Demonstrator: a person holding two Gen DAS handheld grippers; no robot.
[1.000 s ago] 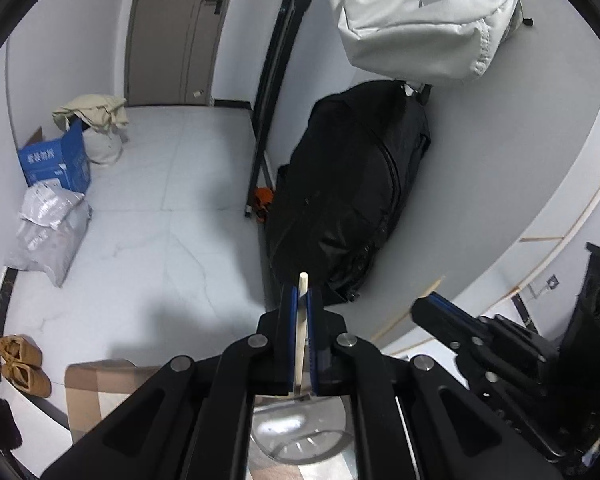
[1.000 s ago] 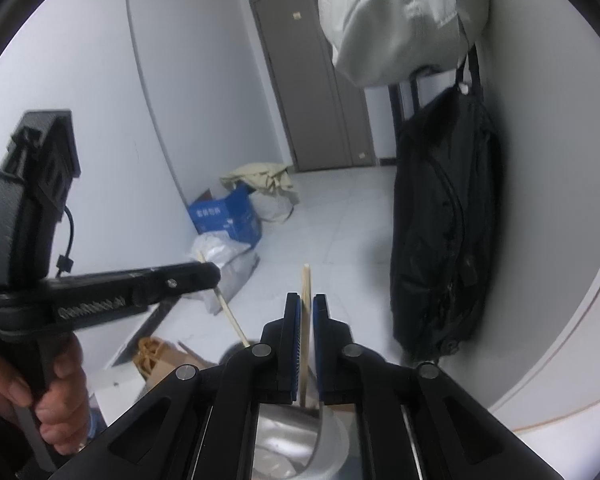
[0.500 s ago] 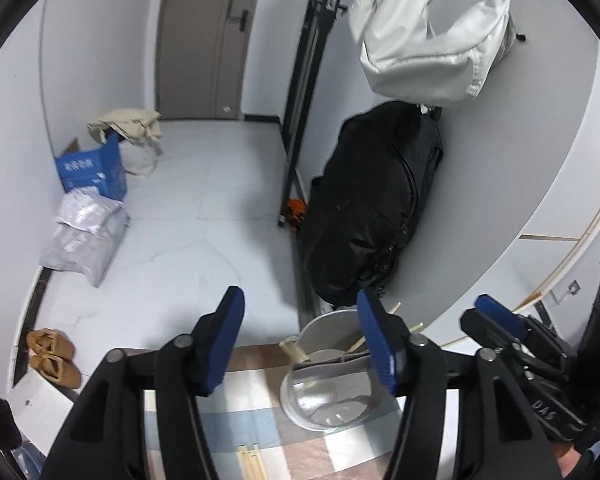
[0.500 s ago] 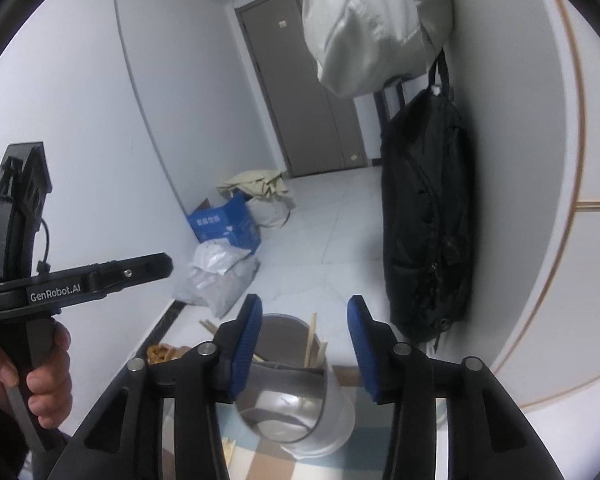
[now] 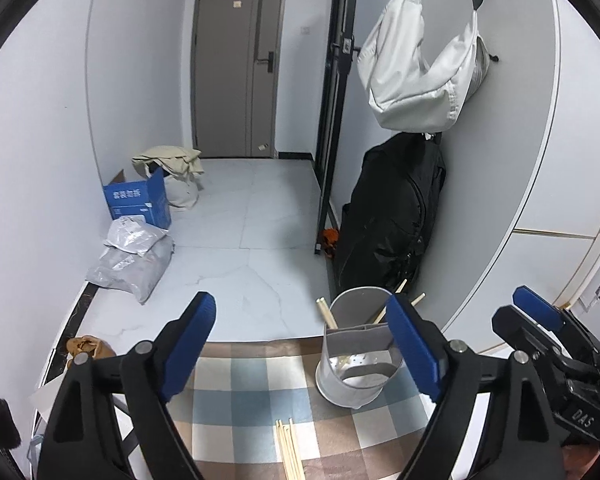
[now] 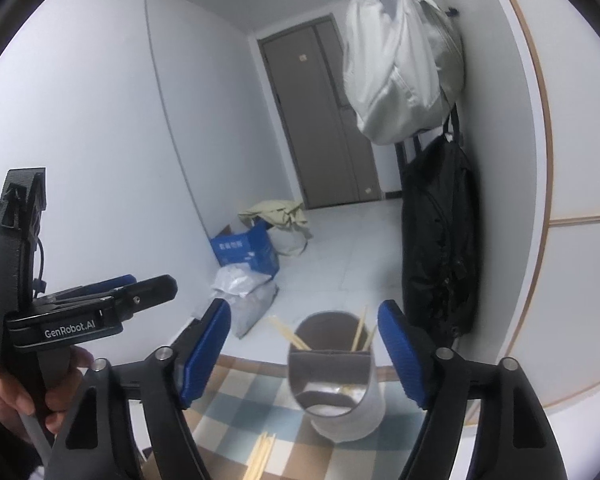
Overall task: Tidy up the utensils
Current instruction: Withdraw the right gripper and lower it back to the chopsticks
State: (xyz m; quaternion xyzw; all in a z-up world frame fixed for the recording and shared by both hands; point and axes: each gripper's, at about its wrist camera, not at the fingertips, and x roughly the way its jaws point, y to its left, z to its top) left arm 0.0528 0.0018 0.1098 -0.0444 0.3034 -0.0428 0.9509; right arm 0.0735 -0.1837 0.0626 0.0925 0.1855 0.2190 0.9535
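Left wrist view shows both your tools, left tool (image 5: 300, 344) and right tool (image 6: 304, 350), just opened and empty, their chopsticks (image 5: 327, 314) dropped into the holder (image 5: 356, 360) to stand sorted.

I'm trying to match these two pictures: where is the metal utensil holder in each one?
Left wrist view: the metal utensil holder stands lower right of centre, on the checked cloth.
Right wrist view: it stands low, just right of centre.
Shared landmark: the black bag behind it, against the wall.
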